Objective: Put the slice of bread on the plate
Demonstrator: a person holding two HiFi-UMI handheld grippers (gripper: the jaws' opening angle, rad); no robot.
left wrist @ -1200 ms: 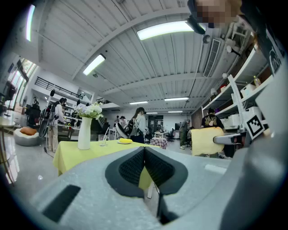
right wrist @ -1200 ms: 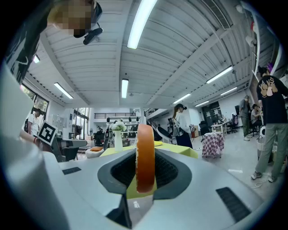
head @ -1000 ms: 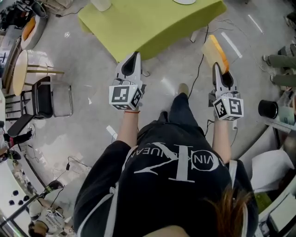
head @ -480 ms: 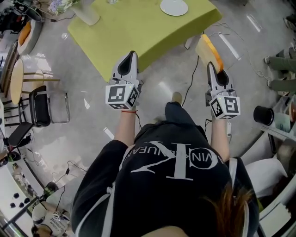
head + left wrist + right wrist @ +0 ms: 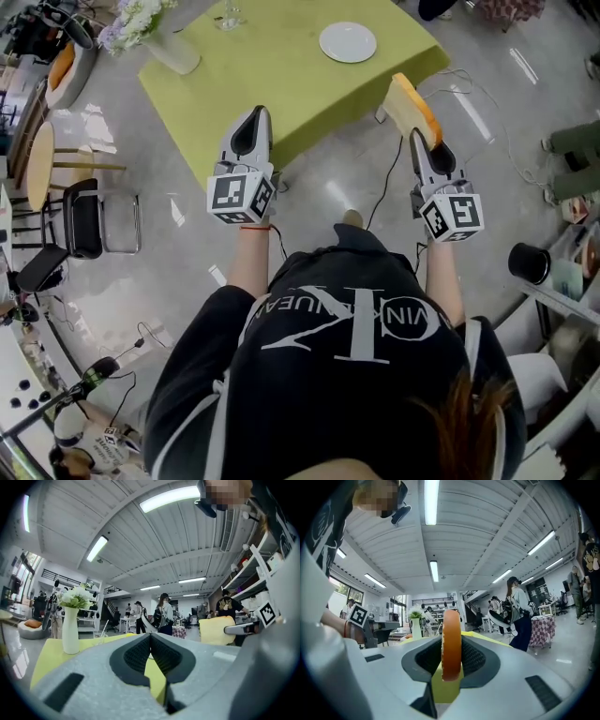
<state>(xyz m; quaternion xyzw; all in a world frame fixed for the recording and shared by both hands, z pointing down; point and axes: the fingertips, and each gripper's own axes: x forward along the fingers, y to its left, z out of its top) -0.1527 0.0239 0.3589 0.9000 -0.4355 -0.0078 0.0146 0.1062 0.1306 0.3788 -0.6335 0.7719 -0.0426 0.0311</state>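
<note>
Bread in hand, table and plate drawing near

The slice of bread (image 5: 411,105) stands on edge, clamped in the right gripper's (image 5: 424,141) part-closed jaws, over the floor just off the green table's (image 5: 272,80) near edge by its right corner. The plate (image 5: 348,42), barely showing a second ago, now sits in full view near that corner. The left gripper (image 5: 251,131), jaws together and empty, is over the near edge. Placing comes next.

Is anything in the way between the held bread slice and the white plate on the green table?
Nothing visible: the orange-crusted bread slice in the right hand-held gripper has only bare green tabletop before the round white plate.
</note>
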